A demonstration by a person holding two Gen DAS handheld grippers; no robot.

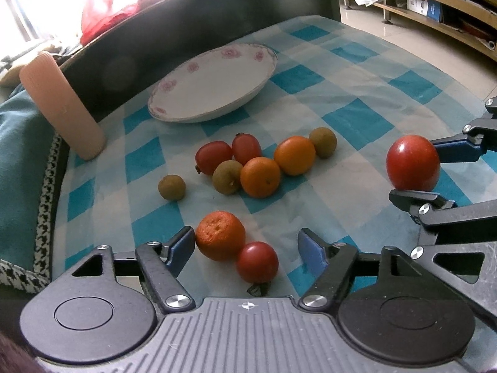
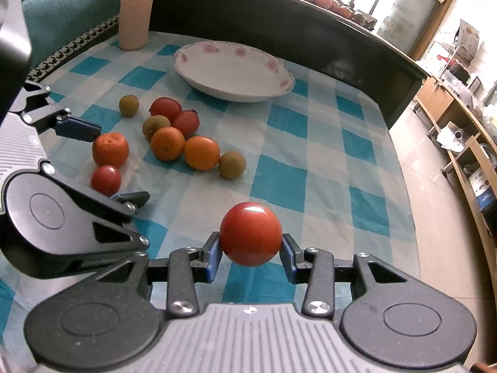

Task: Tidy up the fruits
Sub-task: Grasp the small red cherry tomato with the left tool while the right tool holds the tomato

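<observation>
The right gripper [image 2: 251, 248] is clamped on a round, glossy red tomato [image 2: 251, 234]; both blue fingertip pads press against its sides, and it is held clear above the blue-and-white checked tablecloth [image 2: 326, 143]. In the left wrist view, the same tomato [image 1: 412, 162] appears at the right edge between the 2 fingers of the right gripper [image 1: 413, 171].

The left gripper [image 1: 247, 245] is spread wide and holds nothing. Between its fingers lie a dimpled orange tangerine [image 1: 220, 235] and a small red tomato with a green stem [image 1: 257, 261], touching each other. The left blue fingertip pad [image 1: 181, 248] sits just beside the tangerine; contact cannot be confirmed.

Farther out on the cloth is a cluster of 6 fruits: 2 smooth orange tangerines [image 1: 260, 176], 2 oblong red tomatoes [image 1: 213, 156] and 2 brownish-green round fruits [image 1: 227, 176]. 1 more brownish-green round fruit [image 1: 171, 187] lies apart on the left.

A white shallow plate with a pink floral rim [image 1: 214, 84] stands beyond the cluster and holds no fruit. A ribbed pale-pink cylindrical container [image 1: 62, 104] stands upright at the far left corner, near the dark raised rim of the table [image 1: 198, 15].
</observation>
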